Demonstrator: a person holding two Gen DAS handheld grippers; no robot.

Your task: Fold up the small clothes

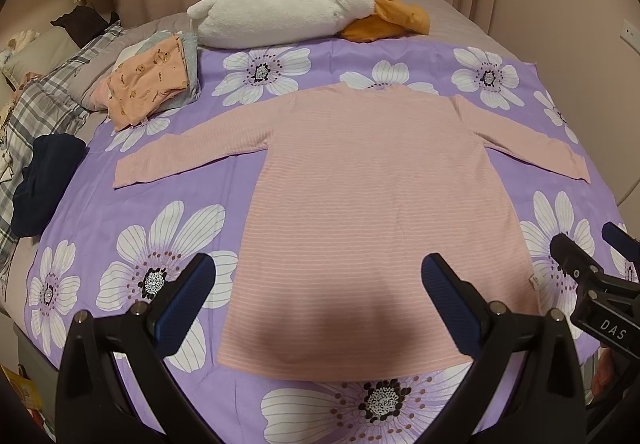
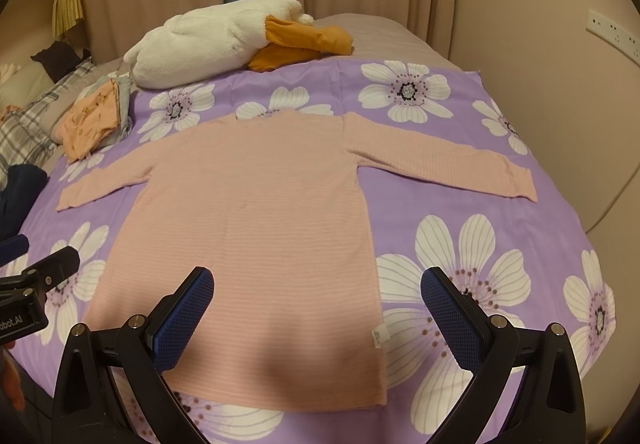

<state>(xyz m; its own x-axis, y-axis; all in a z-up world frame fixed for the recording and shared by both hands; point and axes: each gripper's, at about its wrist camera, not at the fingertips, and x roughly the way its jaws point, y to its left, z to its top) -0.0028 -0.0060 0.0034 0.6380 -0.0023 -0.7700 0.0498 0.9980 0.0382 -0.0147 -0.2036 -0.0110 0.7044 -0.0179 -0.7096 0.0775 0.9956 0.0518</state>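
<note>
A pink striped long-sleeved top [image 1: 360, 180] lies flat on the purple flowered sheet [image 1: 200, 172], sleeves spread out, hem toward me. It also shows in the right wrist view [image 2: 256, 204]. My left gripper [image 1: 318, 276] is open and empty, held above the hem. My right gripper [image 2: 316, 288] is open and empty above the hem's right corner. The right gripper also shows at the right edge of the left wrist view [image 1: 592, 248]. The left gripper shows at the left edge of the right wrist view [image 2: 40, 264].
A stack of folded clothes [image 1: 156, 84] sits at the back left, with an orange printed piece on top. A white plush duck [image 1: 296, 0] lies at the far edge. A dark navy garment [image 1: 44, 184] and plaid bedding [image 1: 36, 112] lie left. Curtains and a wall stand behind.
</note>
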